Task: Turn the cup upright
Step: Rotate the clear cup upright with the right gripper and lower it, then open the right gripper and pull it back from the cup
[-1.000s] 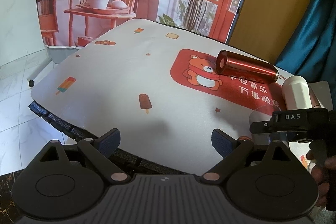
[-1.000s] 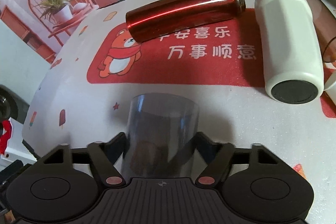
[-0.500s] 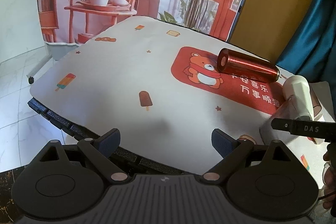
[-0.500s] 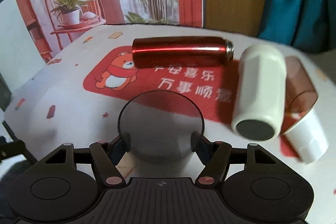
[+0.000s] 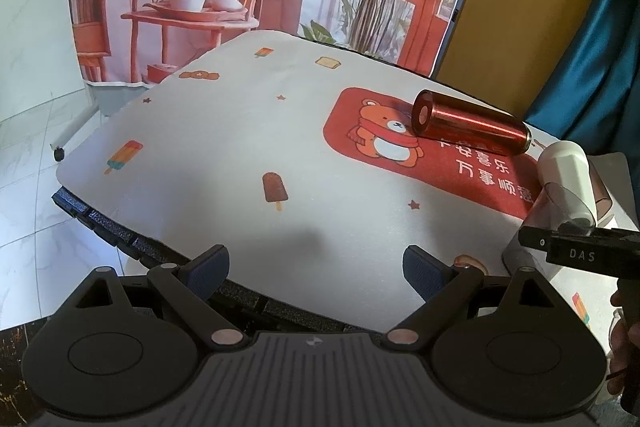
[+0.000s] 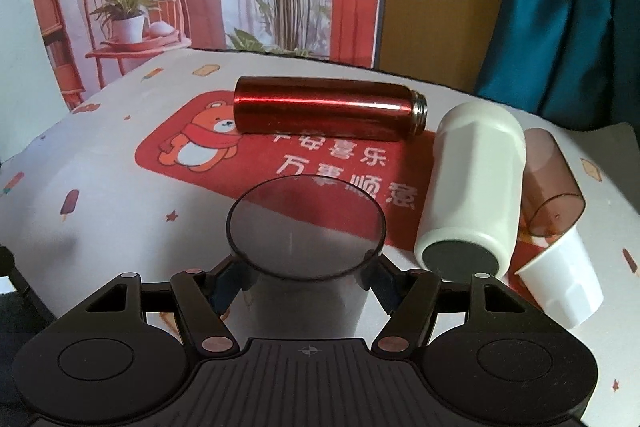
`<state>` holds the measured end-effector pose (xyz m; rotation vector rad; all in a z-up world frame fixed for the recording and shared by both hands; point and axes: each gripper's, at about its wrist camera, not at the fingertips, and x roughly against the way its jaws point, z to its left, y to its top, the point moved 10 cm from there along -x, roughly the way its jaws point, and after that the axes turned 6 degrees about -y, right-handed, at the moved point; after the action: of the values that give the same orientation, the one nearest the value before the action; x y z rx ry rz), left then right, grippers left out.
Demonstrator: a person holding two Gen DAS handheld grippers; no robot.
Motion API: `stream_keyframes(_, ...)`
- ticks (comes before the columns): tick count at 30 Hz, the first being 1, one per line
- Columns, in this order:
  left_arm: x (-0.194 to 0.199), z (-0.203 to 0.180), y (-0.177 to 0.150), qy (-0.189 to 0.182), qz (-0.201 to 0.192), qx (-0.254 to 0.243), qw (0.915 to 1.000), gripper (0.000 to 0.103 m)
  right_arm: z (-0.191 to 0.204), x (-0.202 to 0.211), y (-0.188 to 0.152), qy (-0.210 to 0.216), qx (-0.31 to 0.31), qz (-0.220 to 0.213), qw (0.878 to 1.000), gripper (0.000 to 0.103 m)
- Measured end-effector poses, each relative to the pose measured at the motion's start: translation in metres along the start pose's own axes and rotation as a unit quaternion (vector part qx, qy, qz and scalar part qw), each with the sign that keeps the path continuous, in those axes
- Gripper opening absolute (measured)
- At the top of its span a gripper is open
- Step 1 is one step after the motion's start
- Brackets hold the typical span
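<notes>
Your right gripper holds a clear smoky plastic cup, its jaws clamped on the cup's sides, the round end of the cup facing away from the camera toward the middle of the bench. From the left wrist view the same cup shows near the bench's right edge, above the black bar of your right gripper; whether its base touches the cloth cannot be told.

Your left gripper hangs at the near edge of the bench, its jaws wide apart with nothing between them.

On the printed cloth, a red metal bottle lies on its side across the far part of the red bear panel, its threaded neck pointing toward the right edge. Just beside it, nearer the right edge, a white tumbler lies on its side with its dark base toward your right gripper. Against the tumbler's right flank lies a brown translucent cup, tipped over, and a small white cup sits at the near right corner, just beside both.
</notes>
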<state>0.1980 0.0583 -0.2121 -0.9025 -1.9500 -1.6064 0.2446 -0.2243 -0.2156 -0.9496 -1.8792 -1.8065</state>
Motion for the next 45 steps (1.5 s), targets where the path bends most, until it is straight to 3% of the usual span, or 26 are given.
stream_keyframes(8,-0.002,0.0,-0.001,0.0,0.004,0.002,1.0,0.095,0.003,0.007,-0.016,0.006,0.002,0.016,1.0,0.064)
stream_keyframes(12,0.0,-0.001,0.001,-0.002,0.003,0.0,1.0,0.095,0.004,0.013,-0.013,0.013,-0.001,0.011,1.0,0.088)
stream_keyframes(16,0.002,-0.004,0.004,0.001,0.005,-0.005,1.0,0.095,0.004,0.026,-0.008,0.014,-0.001,0.015,1.0,0.103)
stream_keyframes(22,0.018,-0.019,0.016,0.008,-0.014,-0.051,0.9986,0.098,-0.013,0.064,0.002,0.003,-0.013,0.009,1.0,0.103)
stream_keyframes(27,0.037,-0.037,0.034,-0.013,-0.026,-0.06,0.9978,0.098,-0.032,0.098,0.007,-0.003,-0.037,-0.001,0.999,0.103)
stream_keyframes(32,0.065,-0.055,0.05,-0.003,-0.055,-0.089,0.9945,0.1,-0.047,0.134,0.009,-0.005,-0.059,-0.017,0.998,0.103)
stream_keyframes(45,0.125,-0.08,0.055,-0.007,-0.068,-0.125,0.9899,0.103,-0.053,0.207,-0.005,-0.013,-0.06,-0.058,0.996,0.103)
